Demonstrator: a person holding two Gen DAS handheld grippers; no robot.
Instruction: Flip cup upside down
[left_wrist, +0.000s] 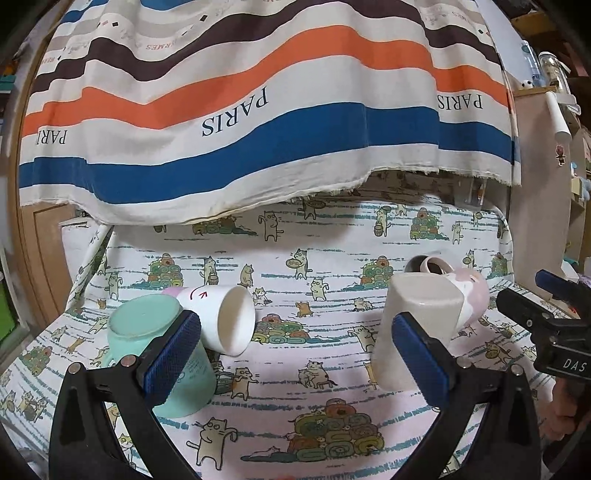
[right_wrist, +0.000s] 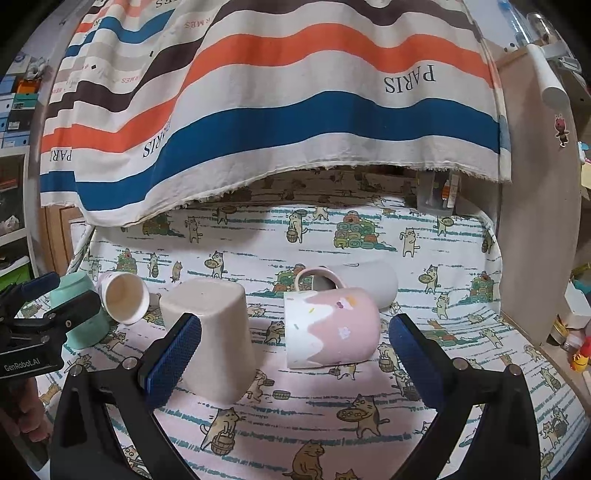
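Observation:
Several cups sit on the cat-print tablecloth (left_wrist: 295, 376). A mint cup (left_wrist: 147, 332) stands upside down at the left, also in the right wrist view (right_wrist: 79, 314). A white paper cup (left_wrist: 225, 317) lies on its side beside it (right_wrist: 123, 297). A beige cup (left_wrist: 413, 325) stands upside down (right_wrist: 218, 332). A pink-and-white mug (right_wrist: 328, 326) lies on its side, handle up, partly hidden in the left wrist view (left_wrist: 469, 295). A grey cup (right_wrist: 369, 282) lies behind it. My left gripper (left_wrist: 295, 358) is open and empty between the mint and beige cups. My right gripper (right_wrist: 293, 354) is open and empty, the pink mug beyond its fingertips.
A striped cloth marked PARIS (left_wrist: 236, 110) hangs over the back of the table. A wooden cabinet side (right_wrist: 535, 221) stands at the right, with small items beside it. Shelves with boxes (right_wrist: 14, 107) are at the far left.

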